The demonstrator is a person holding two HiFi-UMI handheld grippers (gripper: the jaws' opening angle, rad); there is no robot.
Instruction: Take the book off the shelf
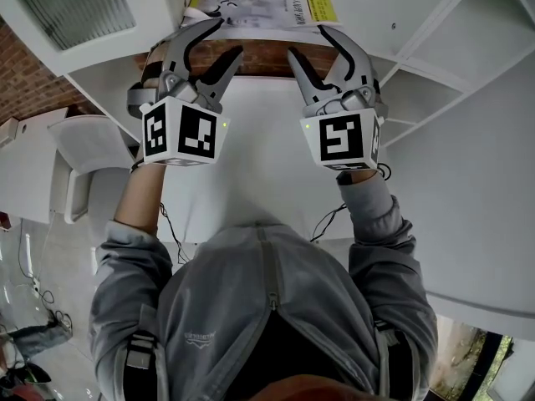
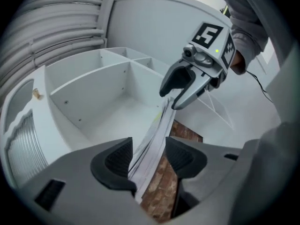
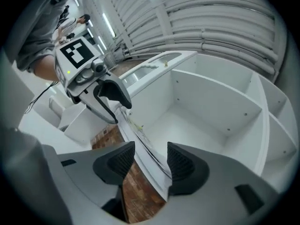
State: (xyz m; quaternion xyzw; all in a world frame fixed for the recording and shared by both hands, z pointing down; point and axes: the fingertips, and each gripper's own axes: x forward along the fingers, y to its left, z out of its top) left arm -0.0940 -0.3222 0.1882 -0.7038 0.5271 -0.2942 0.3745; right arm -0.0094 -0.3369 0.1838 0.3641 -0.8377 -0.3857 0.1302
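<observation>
Left gripper (image 2: 150, 159) jaws stand apart, released, a thin book (image 2: 158, 130) running edge-on between the pads; right gripper (image 3: 150, 162) jaws are likewise spread, the same book's opposite end between them, unclamped; the book, white-covered with a yellow strip, rests at the front edge of the white shelf (image 1: 468, 98); brickwork (image 1: 266, 57) shows beneath.

Print on the book (image 1: 259, 2) is too small to read; its near end hides behind the left gripper (image 2: 149, 159).
</observation>
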